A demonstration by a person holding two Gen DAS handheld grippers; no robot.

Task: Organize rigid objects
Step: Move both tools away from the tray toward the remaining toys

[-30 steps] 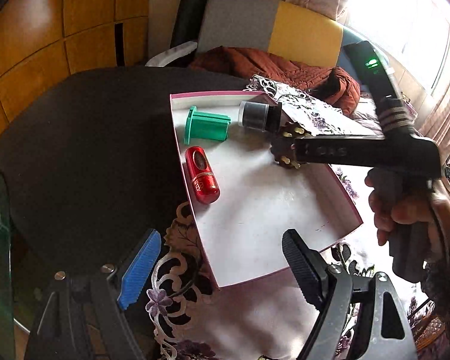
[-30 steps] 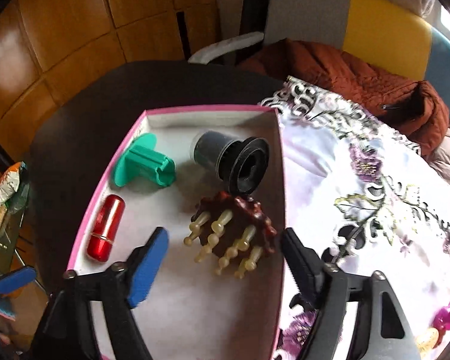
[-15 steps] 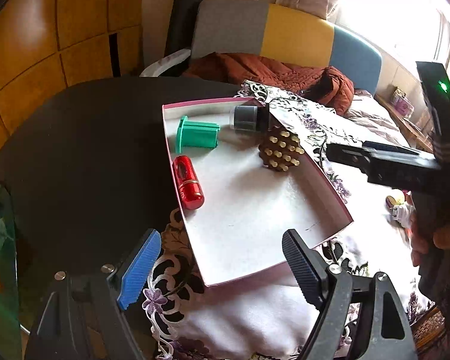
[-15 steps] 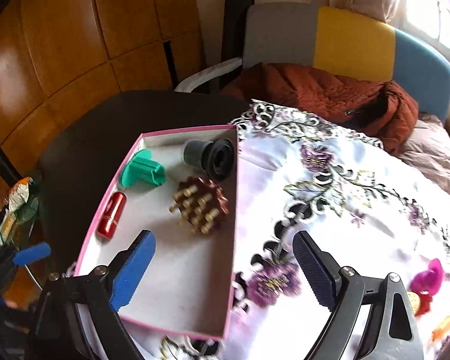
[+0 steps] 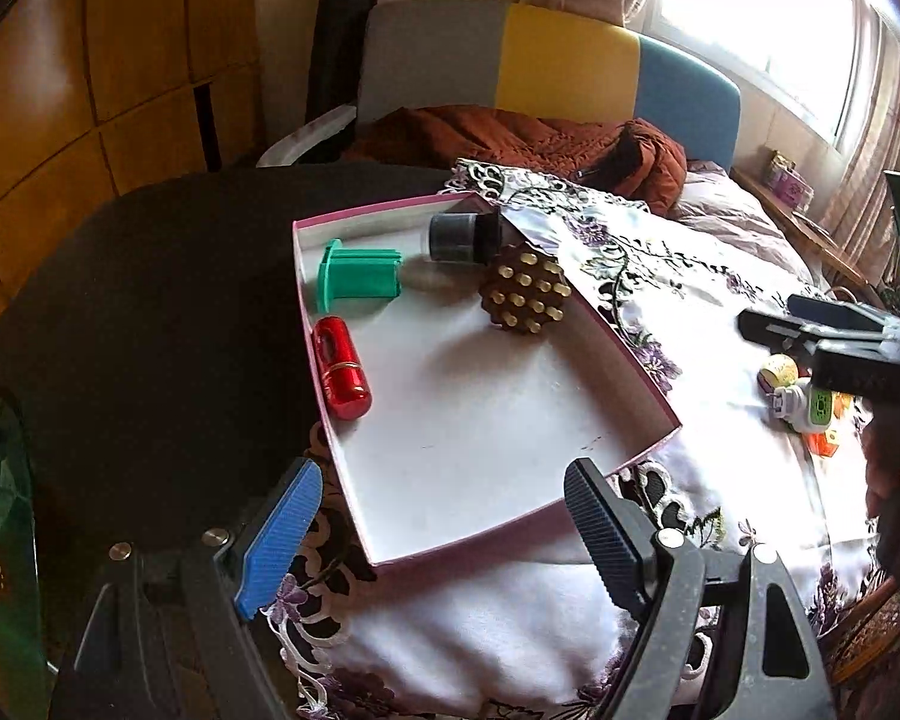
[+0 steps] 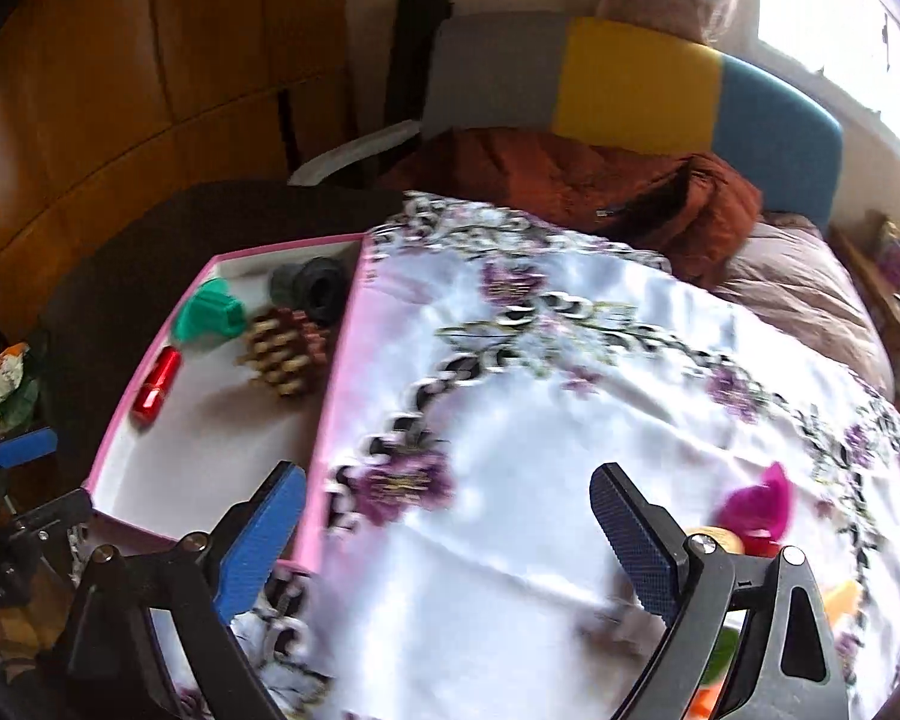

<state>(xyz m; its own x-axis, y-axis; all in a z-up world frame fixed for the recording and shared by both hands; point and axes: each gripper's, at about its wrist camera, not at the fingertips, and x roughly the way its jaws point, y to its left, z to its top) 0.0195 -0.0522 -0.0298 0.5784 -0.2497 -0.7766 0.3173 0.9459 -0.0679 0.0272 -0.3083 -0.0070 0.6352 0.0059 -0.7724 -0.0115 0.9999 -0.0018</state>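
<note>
change: studded brown piece (image 5: 525, 296) now lies released in pink tray (image 5: 630, 354) | right tool (image 6: 450, 540) wide, empty, now away over floral cloth (image 6: 570, 396) | left tool (image 5: 438, 534) wide, empty | next: loose items beside

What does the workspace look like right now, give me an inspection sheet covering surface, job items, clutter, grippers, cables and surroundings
Surface: dark round table, floral cloth over its right part.
Job's things: pink-rimmed box holds a green piece, red capsule, black cylinder and brown studded disc; small items lie loose on the cloth, among them a magenta piece.
Clutter: crumpled wrappers at the table's left edge.
Grippers: left gripper open, empty; right gripper open, empty, over the cloth.
Cables: nothing seen.
Surroundings: rust jacket, grey-yellow-blue backrest, wooden panels, bright window.
</note>
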